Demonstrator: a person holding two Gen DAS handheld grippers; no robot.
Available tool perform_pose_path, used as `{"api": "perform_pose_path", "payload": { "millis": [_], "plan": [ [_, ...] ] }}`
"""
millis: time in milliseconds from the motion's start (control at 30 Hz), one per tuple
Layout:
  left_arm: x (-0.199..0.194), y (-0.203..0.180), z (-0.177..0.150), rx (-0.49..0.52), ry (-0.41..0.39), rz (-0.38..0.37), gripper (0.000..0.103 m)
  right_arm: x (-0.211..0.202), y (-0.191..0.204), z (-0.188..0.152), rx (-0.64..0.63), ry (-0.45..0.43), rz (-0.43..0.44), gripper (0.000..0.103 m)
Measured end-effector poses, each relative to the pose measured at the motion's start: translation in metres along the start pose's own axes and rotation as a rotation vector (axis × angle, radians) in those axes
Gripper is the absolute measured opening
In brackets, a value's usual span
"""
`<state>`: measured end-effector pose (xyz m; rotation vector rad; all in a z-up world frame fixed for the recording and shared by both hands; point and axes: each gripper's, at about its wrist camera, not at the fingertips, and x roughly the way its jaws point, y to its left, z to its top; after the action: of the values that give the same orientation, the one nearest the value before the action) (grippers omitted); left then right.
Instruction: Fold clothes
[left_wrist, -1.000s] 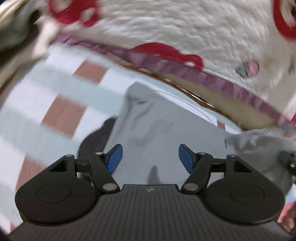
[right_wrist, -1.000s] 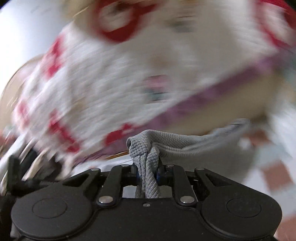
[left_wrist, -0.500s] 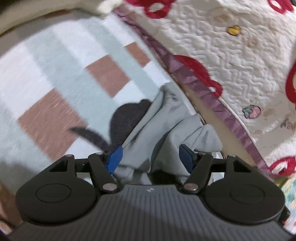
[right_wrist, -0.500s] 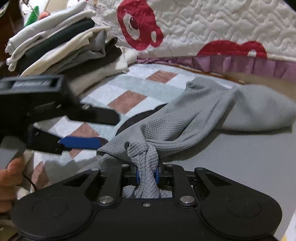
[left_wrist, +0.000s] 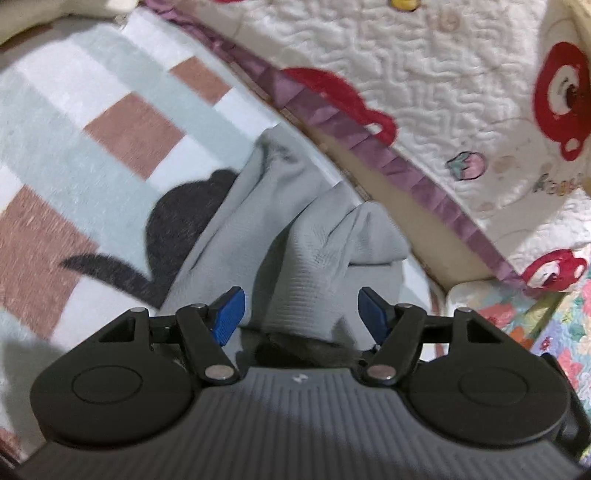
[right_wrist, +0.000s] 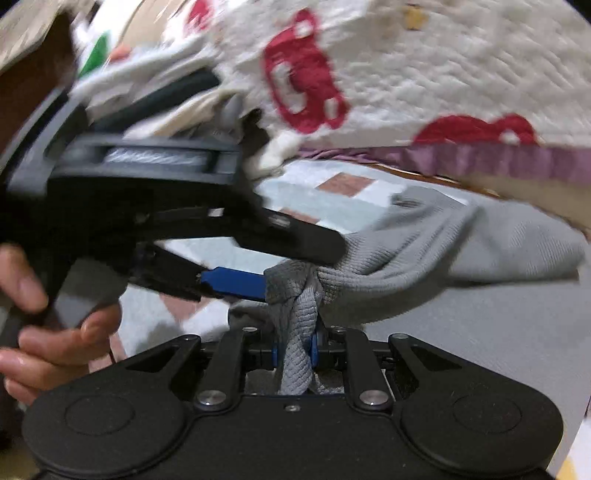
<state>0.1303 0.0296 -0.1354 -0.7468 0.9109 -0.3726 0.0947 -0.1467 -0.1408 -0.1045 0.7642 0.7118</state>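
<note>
The grey garment (left_wrist: 295, 236) lies bunched on a checked blanket (left_wrist: 92, 155), beside a quilt (left_wrist: 461, 92) printed with red bears and edged in purple. On the quilt a strawberry sits next to writing that begins "Kaw"; the rest runs out of view. The left gripper (left_wrist: 299, 314) hangs over the garment with its jaws wide and cloth between them, the blue pads (left_wrist: 229, 310) not pressing. The right gripper (right_wrist: 294, 350) has a twisted fold of the garment between its narrow jaws, which are opening. A hand (right_wrist: 48, 332) holds the left gripper's handle. Folded clothes (right_wrist: 159, 96) are stacked behind, blurred
</note>
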Motion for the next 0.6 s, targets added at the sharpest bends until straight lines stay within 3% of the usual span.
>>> {"api": "perform_pose_path", "payload": {
  "millis": [67,133,200,267,300,433,500,600],
  "plan": [
    [0.004,0.004,-0.002,0.004,0.020,0.012,0.067,0.010,0.011,0.000,-0.042,0.089,-0.038,0.027],
    [0.004,0.004,-0.003,0.018,0.022,0.030,0.067,-0.001,0.023,-0.001,-0.034,0.117,-0.052,0.033],
    [0.004,0.002,-0.004,0.043,0.018,0.034,0.067,-0.028,0.025,-0.004,0.013,0.103,0.045,0.034],
    [0.006,-0.004,-0.005,0.099,0.003,0.060,0.067,-0.063,0.018,-0.013,0.089,0.040,0.078,0.039],
    [0.008,-0.009,-0.006,0.141,-0.008,0.083,0.066,-0.080,0.011,-0.020,0.131,0.015,0.031,0.043],
    [0.021,-0.024,-0.012,0.262,-0.063,0.160,0.064,-0.118,-0.017,-0.050,0.198,-0.006,-0.172,0.044],
    [0.025,-0.031,-0.013,0.316,-0.048,0.186,0.009,-0.126,-0.029,-0.064,0.216,0.012,-0.245,0.044],
    [0.018,-0.050,-0.014,0.426,-0.072,0.234,0.008,-0.129,-0.025,-0.073,0.187,0.009,-0.256,0.044]
  ]
}}
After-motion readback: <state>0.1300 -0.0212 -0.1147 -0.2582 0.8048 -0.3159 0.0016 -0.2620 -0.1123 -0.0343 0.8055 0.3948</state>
